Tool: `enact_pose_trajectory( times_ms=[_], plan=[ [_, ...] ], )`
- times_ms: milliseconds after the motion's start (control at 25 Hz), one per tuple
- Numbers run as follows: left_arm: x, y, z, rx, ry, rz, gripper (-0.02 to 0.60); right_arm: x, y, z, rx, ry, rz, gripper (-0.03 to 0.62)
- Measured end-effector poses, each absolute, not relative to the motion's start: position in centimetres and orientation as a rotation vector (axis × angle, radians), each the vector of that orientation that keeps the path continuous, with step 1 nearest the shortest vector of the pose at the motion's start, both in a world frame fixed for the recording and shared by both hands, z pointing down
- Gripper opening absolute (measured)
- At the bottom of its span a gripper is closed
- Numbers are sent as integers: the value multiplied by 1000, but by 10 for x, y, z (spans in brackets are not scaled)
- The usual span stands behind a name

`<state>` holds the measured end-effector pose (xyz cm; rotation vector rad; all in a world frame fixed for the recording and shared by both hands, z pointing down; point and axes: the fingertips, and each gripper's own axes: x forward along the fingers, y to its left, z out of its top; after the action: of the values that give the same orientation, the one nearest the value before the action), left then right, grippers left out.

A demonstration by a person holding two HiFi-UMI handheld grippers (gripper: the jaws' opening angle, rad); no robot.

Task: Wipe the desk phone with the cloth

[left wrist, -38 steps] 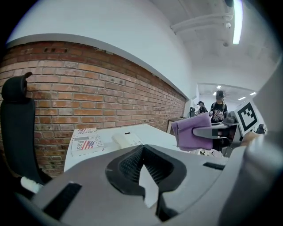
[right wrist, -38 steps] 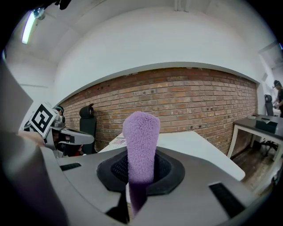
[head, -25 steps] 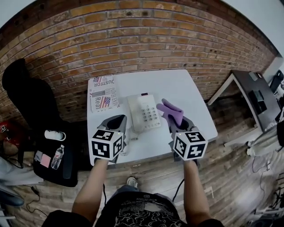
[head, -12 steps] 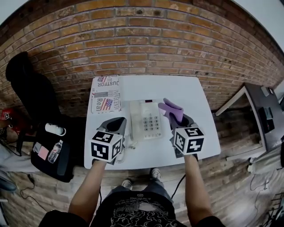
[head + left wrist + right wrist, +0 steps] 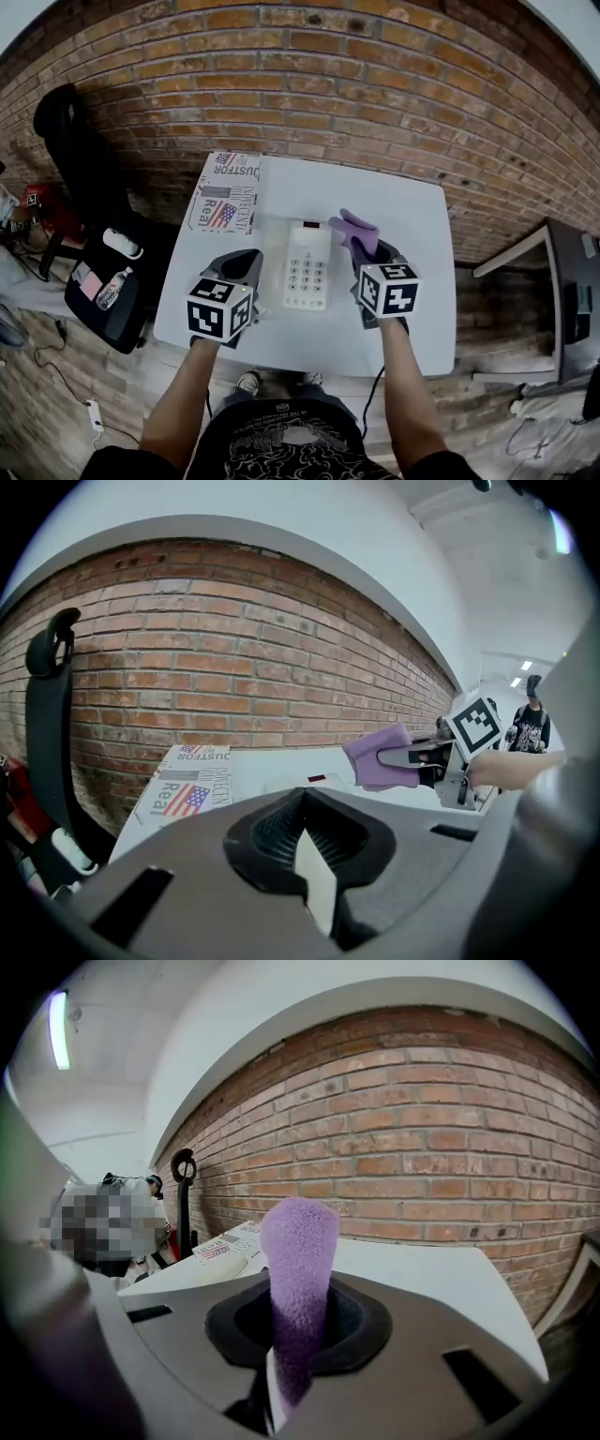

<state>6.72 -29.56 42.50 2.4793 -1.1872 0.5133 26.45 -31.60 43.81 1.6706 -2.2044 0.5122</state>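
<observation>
A white desk phone (image 5: 307,265) with a grey keypad lies in the middle of the white table (image 5: 412,225). My right gripper (image 5: 367,246) hovers just right of the phone's far end, shut on a purple cloth (image 5: 353,229) that sticks up out of the jaws (image 5: 298,1260). My left gripper (image 5: 241,267) is close beside the phone's left side, shut with nothing between its fingers (image 5: 305,841). The left gripper view shows the cloth (image 5: 380,757) over the table and a sliver of the phone (image 5: 311,781).
A folded newspaper (image 5: 225,190) lies on the table's far left corner. A brick wall (image 5: 309,94) runs behind the table. A black chair with a bag and a bottle (image 5: 108,281) stands to the left, and a dark desk (image 5: 567,291) to the right.
The head view has swung, so the table now sits more square in the picture. Both grippers keep about the same places beside the phone. The cloth stays held.
</observation>
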Motion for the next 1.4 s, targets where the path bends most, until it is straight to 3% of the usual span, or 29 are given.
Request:
enact_pose_trajectory(
  times_ms=[680,1400],
  plan=[
    [62,-274,443,2291,-1463,511,6,257,-359,500,1506,-2358,879,43],
    [50,-246,455,2237,-1500,515,6,244,-335,508,1463,-2376,916,43]
  ],
)
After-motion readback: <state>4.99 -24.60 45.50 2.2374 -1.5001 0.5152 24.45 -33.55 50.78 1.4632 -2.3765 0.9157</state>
